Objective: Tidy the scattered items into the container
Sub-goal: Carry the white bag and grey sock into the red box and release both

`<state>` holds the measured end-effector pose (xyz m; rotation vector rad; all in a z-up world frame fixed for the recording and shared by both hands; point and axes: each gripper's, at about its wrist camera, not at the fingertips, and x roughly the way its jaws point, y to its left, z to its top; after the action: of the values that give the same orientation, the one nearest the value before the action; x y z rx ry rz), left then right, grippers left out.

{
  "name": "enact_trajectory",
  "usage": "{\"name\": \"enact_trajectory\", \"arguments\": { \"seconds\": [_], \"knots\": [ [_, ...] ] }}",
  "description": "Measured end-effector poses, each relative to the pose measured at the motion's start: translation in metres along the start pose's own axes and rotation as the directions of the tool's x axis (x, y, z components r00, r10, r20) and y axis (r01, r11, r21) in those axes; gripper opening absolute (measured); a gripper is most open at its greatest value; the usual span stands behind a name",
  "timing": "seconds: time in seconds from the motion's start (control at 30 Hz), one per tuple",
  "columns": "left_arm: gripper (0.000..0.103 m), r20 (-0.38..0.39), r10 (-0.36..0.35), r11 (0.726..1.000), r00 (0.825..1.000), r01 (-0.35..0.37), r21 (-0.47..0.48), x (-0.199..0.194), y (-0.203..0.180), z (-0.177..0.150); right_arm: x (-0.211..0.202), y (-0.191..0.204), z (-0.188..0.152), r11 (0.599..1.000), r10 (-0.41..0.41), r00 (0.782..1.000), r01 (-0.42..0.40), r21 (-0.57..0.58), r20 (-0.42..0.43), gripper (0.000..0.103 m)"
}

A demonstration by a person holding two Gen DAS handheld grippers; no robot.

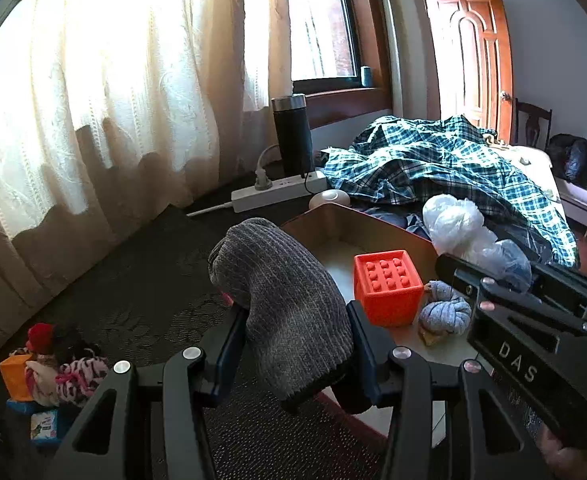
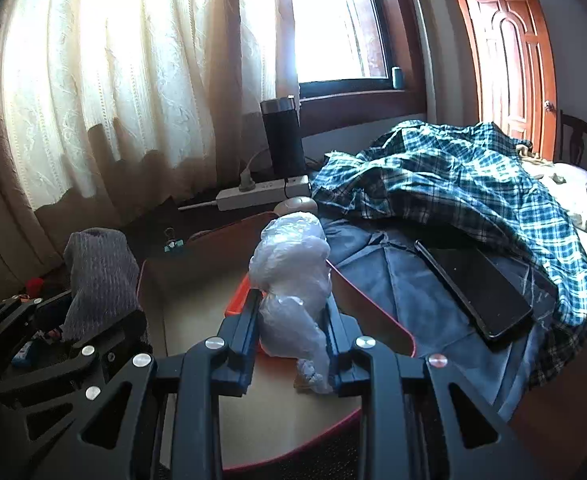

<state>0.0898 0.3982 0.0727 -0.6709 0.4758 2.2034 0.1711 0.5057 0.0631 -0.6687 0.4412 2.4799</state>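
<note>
My left gripper (image 1: pixel 295 332) is shut on a grey ribbed knit sock (image 1: pixel 281 292), which stands up between the pads at the near left corner of the brown red-rimmed tray (image 1: pixel 373 232). Inside the tray sit an orange studded cube (image 1: pixel 389 284) and a rolled blue-grey sock (image 1: pixel 445 312). My right gripper (image 2: pixel 291 320) is shut on a crumpled white plastic bag (image 2: pixel 289 264), held over the tray (image 2: pixel 373 308). The bag hides most of the cube in the right wrist view. The sock (image 2: pixel 101 280) shows at the left there.
A plaid shirt (image 2: pixel 453 176) and a black phone (image 2: pixel 473 292) lie right of the tray on dark cloth. Behind it are a white power strip (image 1: pixel 277 192), a black tumbler (image 1: pixel 293 136) and curtains. Several small items (image 1: pixel 53 364) lie piled at the lower left.
</note>
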Motion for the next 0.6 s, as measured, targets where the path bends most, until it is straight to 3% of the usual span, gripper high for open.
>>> {"name": "enact_trajectory", "arguments": {
  "seconds": [0.07, 0.13, 0.17, 0.23, 0.27, 0.6],
  "knots": [
    [0.057, -0.018, -0.021, 1.000, 1.000, 0.021, -0.011, 0.004, 0.001, 0.001, 0.004, -0.002, 0.000, 1.000, 0.000, 1.000, 0.001, 0.004, -0.018, 0.035],
    [0.061, -0.028, -0.031, 0.999, 0.999, 0.030, -0.019, 0.007, 0.002, 0.002, 0.007, -0.005, -0.001, 1.000, -0.009, 0.999, 0.010, 0.023, -0.031, 0.052],
    [0.064, -0.029, -0.029, 0.999, 0.999, 0.028, -0.022, 0.008, 0.003, 0.002, 0.008, -0.007, -0.002, 0.999, -0.015, 0.999, 0.016, 0.032, -0.030, 0.054],
    [0.081, -0.019, -0.008, 1.000, 1.000, 0.008, -0.027, 0.007, 0.005, 0.003, 0.007, -0.010, -0.001, 0.999, -0.022, 1.000, 0.023, 0.047, -0.022, 0.057],
    [0.084, -0.014, -0.003, 1.000, 1.000, 0.003, -0.031, 0.005, 0.006, 0.003, 0.005, -0.012, -0.001, 0.998, -0.024, 1.000, 0.025, 0.053, -0.017, 0.057],
    [0.085, 0.000, 0.003, 0.997, 1.000, -0.003, -0.075, -0.004, 0.023, 0.004, -0.004, -0.010, 0.001, 0.998, -0.029, 1.000, 0.028, 0.060, 0.010, 0.057]
  ]
}}
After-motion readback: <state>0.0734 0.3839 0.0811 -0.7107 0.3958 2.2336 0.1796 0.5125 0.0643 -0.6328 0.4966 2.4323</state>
